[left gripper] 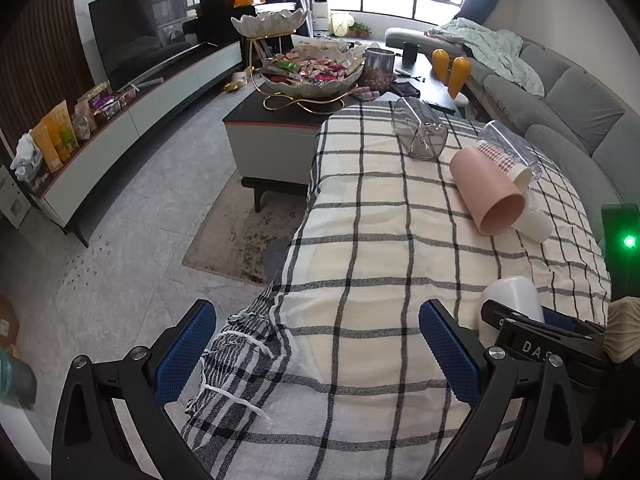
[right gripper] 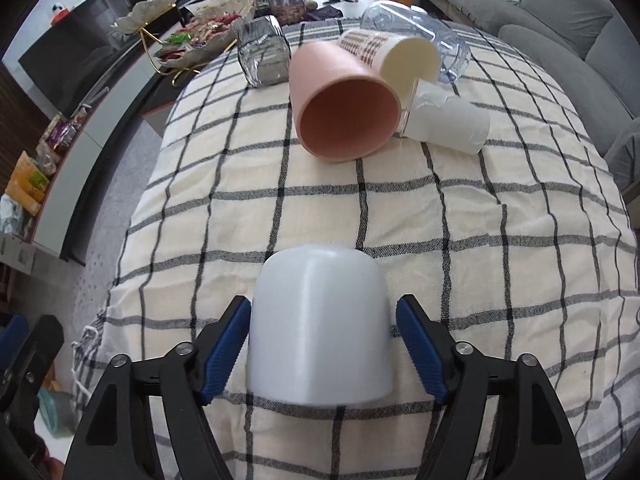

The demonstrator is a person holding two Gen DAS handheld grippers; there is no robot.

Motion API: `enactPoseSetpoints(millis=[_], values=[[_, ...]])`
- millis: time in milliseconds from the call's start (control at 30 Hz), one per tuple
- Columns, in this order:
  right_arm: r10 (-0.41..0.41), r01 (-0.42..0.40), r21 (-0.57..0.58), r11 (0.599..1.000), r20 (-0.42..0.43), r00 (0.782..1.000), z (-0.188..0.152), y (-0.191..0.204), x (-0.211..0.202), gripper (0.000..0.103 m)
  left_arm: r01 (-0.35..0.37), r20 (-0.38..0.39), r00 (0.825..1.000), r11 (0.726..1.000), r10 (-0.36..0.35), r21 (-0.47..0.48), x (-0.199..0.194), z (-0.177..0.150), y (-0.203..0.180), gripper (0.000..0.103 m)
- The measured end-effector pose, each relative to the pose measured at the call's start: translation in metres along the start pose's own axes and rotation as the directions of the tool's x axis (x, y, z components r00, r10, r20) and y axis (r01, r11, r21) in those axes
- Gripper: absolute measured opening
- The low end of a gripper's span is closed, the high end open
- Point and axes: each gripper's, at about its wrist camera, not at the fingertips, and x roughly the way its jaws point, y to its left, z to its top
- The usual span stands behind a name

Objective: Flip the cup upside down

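a white cup (right gripper: 320,328) stands mouth-down on a checked cloth (right gripper: 360,208), its closed base uppermost, between the spread fingers of the right gripper (right gripper: 322,350); the left blue pad touches or nearly touches the cup's wall while a sliver of cloth shows beside the right pad, so the jaws are parted around it rather than clamped. farther along the cloth a pink cup (right gripper: 344,108) lies on its side, its empty mouth turned toward the camera, touching a cream-lined patterned cup (right gripper: 384,54) and a second white cup (right gripper: 448,122), both also toppled; a clear plastic container (right gripper: 416,28) lies behind them and a clear glass (right gripper: 262,54) lies apart to their left. none of the toppled cups appears to hold anything. the left wrist view shows the left gripper (left gripper: 316,344) with its fingers wide apart and nothing between them, over the cloth's fringed edge, and catches the upturned white cup (left gripper: 510,300) only as a rounded top behind the right gripper's black frame. that view alone takes in a tiered dish of wrapped snacks (left gripper: 312,70), a jar of nuts (left gripper: 378,68), a television (left gripper: 152,40) and a grey sofa (left gripper: 560,100).
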Motion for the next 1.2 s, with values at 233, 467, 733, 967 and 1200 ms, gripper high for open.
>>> enactPoseSetpoints(millis=[233,467,733,967,1200], values=[[0.026,-0.028,0.035,0.999,0.065,0.998,0.006,-0.022,-0.041,0.078,-0.003,0.022,1.0,1.0,0.002,0.018,-0.021,0.005,-0.019,0.103],[-0.027,0.016,0.058,0.998,0.193,0.981,0.007,-0.056,-0.098,0.083,0.052,0.029,0.998,0.997,-0.054,0.05,-0.039,0.015,-0.056,0.103],[-0.123,0.082,0.179,0.98,0.233,0.965,0.003,-0.119,-0.143,0.086,0.165,-0.104,0.983,0.98,-0.154,0.108,-0.026,0.026,-0.116,0.103],[-0.222,0.167,0.235,0.957,0.233,0.947,0.026,-0.152,-0.157,0.089,0.193,-0.293,0.945,0.971,-0.145,0.143,0.008,0.044,-0.162,0.103],[-0.198,0.141,0.3,0.943,0.17,0.965,0.047,-0.176,-0.137,0.089,0.186,-0.529,0.845,0.971,-0.08,0.15,0.056,0.046,-0.184,0.103]])
